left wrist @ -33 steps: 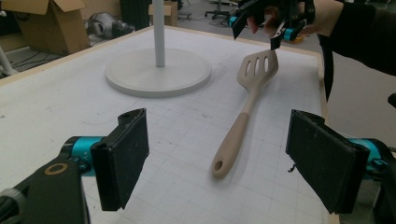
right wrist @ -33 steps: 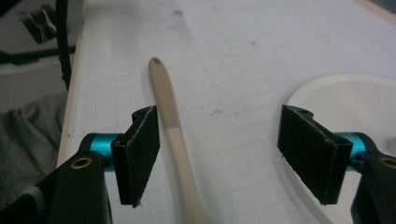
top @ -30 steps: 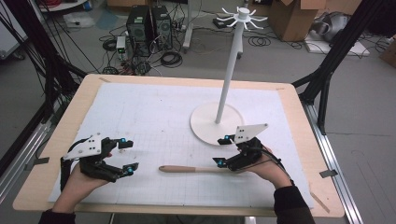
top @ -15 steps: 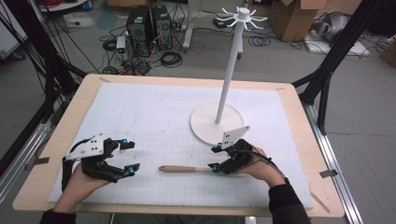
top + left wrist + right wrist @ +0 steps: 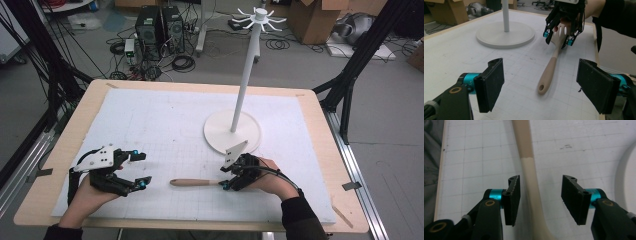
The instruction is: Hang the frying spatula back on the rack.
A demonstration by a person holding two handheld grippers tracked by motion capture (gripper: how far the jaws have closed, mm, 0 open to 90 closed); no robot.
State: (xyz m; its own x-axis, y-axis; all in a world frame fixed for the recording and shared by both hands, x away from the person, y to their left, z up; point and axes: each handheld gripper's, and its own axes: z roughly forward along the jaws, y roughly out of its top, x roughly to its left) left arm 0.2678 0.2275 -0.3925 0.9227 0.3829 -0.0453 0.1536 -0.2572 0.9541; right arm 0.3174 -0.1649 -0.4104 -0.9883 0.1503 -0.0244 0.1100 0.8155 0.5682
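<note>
The wooden spatula (image 5: 200, 182) lies flat on the white mat (image 5: 165, 125) of the desk (image 5: 320, 125), with its slotted head (image 5: 561, 31) at the right tongs (image 5: 229, 178) and its handle end, the one with the hole, pointing toward the left tongs (image 5: 142, 170). The right tongs stand over the thin neck of the spatula, one jaw on each side. In the right gripper view the neck runs up between the two black pads (image 5: 513, 195), close to one pad, and there is a gap to the other pad, so the tongs are spread and do not pinch it. The jaws have just been closing, with the spatula between them. Compared with a second ago, the right tongs have come lower and closer over the spatula head, and the spatula lies in the same place. The left tongs sit well apart from the handle end, to its left, with the jaws spread wide and nothing between them, in the same spot as before. Behind the right tongs, just beside them, stands the round white base (image 5: 232, 132) of a tall white stand (image 5: 245, 85) with little arms on top. No brand, label or words can be read anywhere; the mat bears thin grid lines and a few small marks.
</note>
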